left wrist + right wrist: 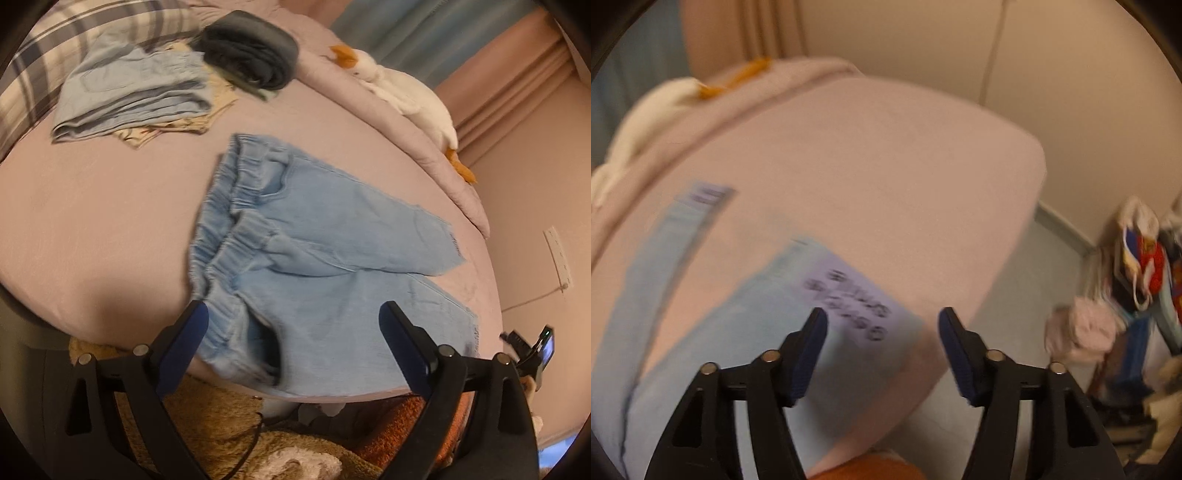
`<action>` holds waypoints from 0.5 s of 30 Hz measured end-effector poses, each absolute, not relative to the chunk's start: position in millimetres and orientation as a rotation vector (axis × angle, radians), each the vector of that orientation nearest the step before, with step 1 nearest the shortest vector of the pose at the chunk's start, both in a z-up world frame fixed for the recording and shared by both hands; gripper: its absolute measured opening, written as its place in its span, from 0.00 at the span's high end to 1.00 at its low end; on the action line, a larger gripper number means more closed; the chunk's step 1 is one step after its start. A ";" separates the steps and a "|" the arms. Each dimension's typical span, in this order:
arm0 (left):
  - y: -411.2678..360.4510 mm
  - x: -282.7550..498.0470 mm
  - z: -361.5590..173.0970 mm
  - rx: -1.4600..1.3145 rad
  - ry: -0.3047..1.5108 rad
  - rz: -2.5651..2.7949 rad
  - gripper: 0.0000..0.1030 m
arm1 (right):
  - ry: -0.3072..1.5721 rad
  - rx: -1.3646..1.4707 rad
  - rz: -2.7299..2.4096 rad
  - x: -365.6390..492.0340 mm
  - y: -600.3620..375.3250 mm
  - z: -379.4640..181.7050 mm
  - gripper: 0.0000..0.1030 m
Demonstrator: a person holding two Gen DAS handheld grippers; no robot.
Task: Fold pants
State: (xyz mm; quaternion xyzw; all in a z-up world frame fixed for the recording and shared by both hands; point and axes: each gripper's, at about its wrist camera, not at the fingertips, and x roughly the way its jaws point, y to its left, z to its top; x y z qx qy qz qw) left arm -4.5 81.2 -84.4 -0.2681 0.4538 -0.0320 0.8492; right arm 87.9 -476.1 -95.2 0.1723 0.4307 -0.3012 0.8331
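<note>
Light blue denim pants (314, 236) lie spread on a bed (110, 229) covered with a pink sheet, their elastic waistband turned toward the middle of the bed and the two frayed leg hems pointing toward the bed's right edge, the upper leg overlapping the lower one. The lower leg and a corner of the waistband hang slightly over the near edge of the bed. The left hand-held gripper (293, 314) hovers above that near edge with its blue-padded jaws spread wide; the waistband corner shows between and below the pads, but neither pad presses on the cloth. In the right wrist view, blurred, the right hand-held gripper (882, 319) is likewise parted, its jaws empty, over a pale blue leg (713, 332) bearing dark printed lettering near the hem, close to the bed's near right corner. Toward the far left corner of the bed sit a folded stack of blue garments (136, 92) on a cream cloth and a rolled dark garment (251, 51), beside a plaid pillow (40, 66). A white plush goose (402, 92) with orange beak and feet rests along the far right edge on a bunched pink blanket. On the floor beyond the bed's corner stands a cluttered pile of bags and clothes (1137, 295)
</note>
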 end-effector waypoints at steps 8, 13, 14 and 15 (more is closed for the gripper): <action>60.8 1.5 -74.1 -0.535 0.955 -0.140 0.09 | 0.764 0.242 -0.427 71.6 -395.5 -35.2 0.23; 54.6 4.1 -69.4 -0.525 0.942 -0.153 0.09 | 0.778 0.279 -0.364 69.9 -379.4 -34.5 0.22; 53.3 4.1 -68.7 -0.523 0.941 -0.157 0.09 | 0.777 0.268 -0.365 68.9 -373.7 -33.4 0.22; 51.8 5.0 -68.6 -0.519 0.942 -0.159 0.09 | 0.774 0.253 -0.367 68.3 -370.1 -33.2 0.22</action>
